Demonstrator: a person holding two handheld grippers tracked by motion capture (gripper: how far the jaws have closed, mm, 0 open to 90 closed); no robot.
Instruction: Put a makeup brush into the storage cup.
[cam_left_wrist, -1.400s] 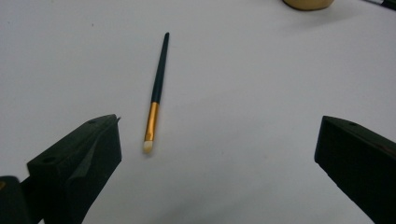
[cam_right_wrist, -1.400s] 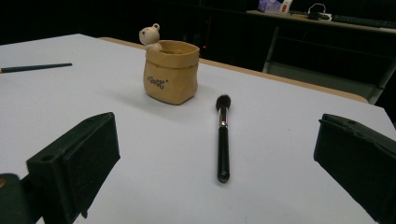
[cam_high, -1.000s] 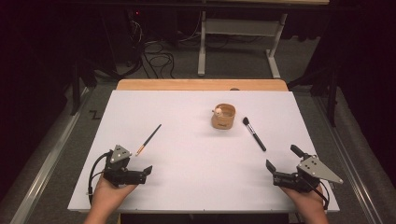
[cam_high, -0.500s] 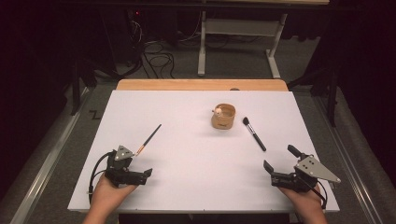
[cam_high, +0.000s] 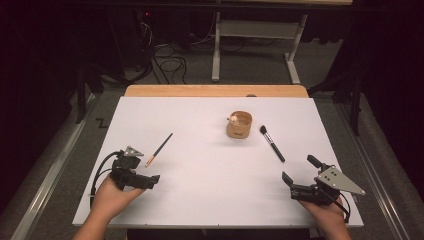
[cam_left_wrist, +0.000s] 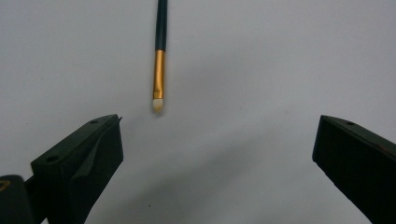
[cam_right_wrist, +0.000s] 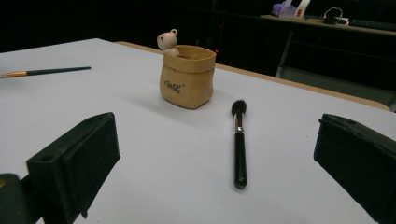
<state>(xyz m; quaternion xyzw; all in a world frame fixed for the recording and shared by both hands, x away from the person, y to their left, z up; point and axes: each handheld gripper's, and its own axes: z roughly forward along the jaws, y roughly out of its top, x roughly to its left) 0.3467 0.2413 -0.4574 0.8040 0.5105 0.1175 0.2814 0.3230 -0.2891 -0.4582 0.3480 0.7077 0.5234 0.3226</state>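
Thin brush (cam_left_wrist: 159, 70) just ahead of released left claw (cam_left_wrist: 215, 154), black brush (cam_right_wrist: 239, 140) before released right claw (cam_right_wrist: 215, 158)

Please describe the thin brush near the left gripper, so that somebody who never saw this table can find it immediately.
On the white table top, look at the left half, just beyond the open left gripper. There lies the slim dark-handled brush with a gold metal band and a small pale tip, its tip toward the gripper. The other brush, the all-black brush with a dark bushy head, lies right of the tan pouch-shaped pot.
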